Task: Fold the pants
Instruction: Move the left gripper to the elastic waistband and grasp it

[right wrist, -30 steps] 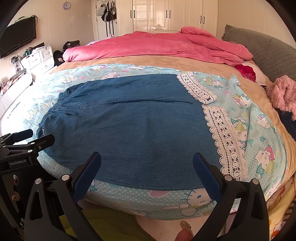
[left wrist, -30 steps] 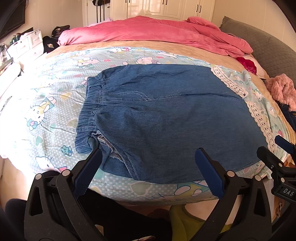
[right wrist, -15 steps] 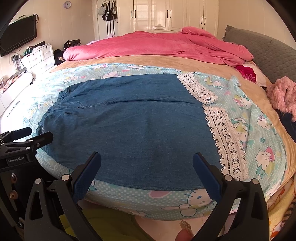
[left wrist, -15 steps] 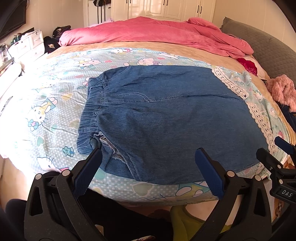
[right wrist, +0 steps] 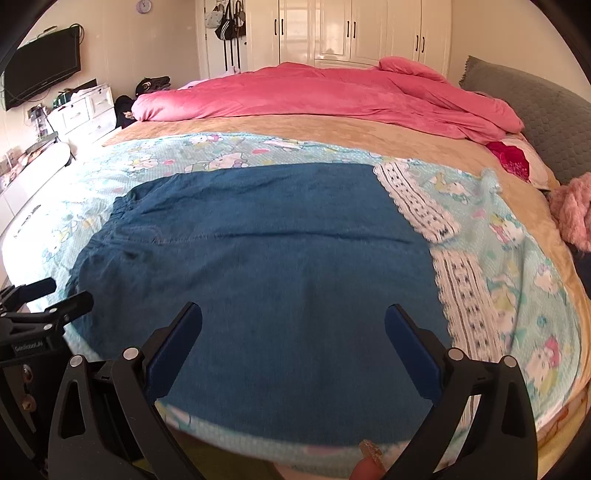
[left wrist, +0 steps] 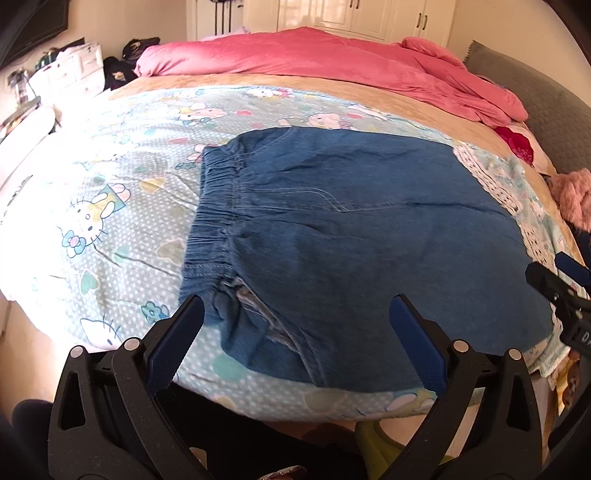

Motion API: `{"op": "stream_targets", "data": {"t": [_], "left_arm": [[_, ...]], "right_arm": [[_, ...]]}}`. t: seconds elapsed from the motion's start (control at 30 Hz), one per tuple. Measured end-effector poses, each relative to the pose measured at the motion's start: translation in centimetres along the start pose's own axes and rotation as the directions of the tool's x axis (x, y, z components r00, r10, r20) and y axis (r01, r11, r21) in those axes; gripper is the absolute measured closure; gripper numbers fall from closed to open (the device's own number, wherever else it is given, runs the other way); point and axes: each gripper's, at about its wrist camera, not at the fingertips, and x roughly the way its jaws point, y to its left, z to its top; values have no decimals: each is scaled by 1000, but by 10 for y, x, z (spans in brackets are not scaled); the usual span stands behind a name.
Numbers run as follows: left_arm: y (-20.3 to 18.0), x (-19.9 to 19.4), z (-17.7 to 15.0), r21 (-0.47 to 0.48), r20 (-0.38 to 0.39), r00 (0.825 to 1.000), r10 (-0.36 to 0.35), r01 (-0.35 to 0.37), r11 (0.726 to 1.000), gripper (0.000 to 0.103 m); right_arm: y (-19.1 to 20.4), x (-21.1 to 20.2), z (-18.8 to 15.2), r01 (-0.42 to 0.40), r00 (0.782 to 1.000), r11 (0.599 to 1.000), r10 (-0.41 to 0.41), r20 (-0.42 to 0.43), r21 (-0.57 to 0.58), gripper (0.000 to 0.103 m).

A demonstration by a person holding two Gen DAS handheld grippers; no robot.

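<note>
Now each hand-held gripper, left and right, gapes wide, empty, above the pants.

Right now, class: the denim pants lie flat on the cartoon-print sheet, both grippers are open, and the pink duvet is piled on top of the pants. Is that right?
Not quite. The pink duvet is not on the denim pants; the right wrist view shows it bunched at the far side of the bed, apart from them. The rest holds: pants on the cartoon-print sheet, left gripper and right gripper open.

Both wrist cameras look from the near bed edge toward the far wardrobe, close over the shared pants.
</note>
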Motion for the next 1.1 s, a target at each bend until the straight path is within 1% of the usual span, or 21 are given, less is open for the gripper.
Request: {"op": "stream_targets", "data": {"t": [0.07, 0.13, 0.23, 0.33, 0.53, 0.67, 0.8, 1.0, 1.1], "left_arm": [[7, 6, 5, -17, -9, 1000, 8, -9, 1000, 9], [14, 11, 9, -30, -15, 1000, 15, -16, 999, 9], [26, 18, 17, -48, -18, 999, 27, -28, 998, 9], [36, 25, 26, -60, -24, 999, 42, -43, 997, 9], [55, 38, 43, -91, -37, 998, 51, -54, 994, 9], [67, 45, 54, -106, -49, 998, 49, -54, 993, 9], [73, 51, 67, -103, -52, 997, 48, -53, 993, 9], [80, 62, 95, -87, -45, 997, 63, -66, 994, 9], [85, 70, 108, -96, -39, 999, 33, -36, 995, 9]], "right_arm": [[2, 9, 9, -7, 1000, 1000, 7, -9, -9, 4], [3, 18, 17, -33, 999, 999, 33, -21, 1, 4], [8, 30, 29, -25, 999, 1000, 24, -24, -20, 4], [12, 42, 38, -38, 999, 999, 37, -30, -25, 4], [25, 62, 57, -38, 999, 997, 35, -31, -70, 4], [33, 75, 69, -56, 998, 995, 54, -31, -80, 4], [41, 88, 83, -85, 996, 993, 81, -41, -87, 4], [57, 106, 104, -88, 996, 987, 83, -40, -134, 4], [63, 114, 114, -94, 995, 982, 89, -39, -165, 4]]}}
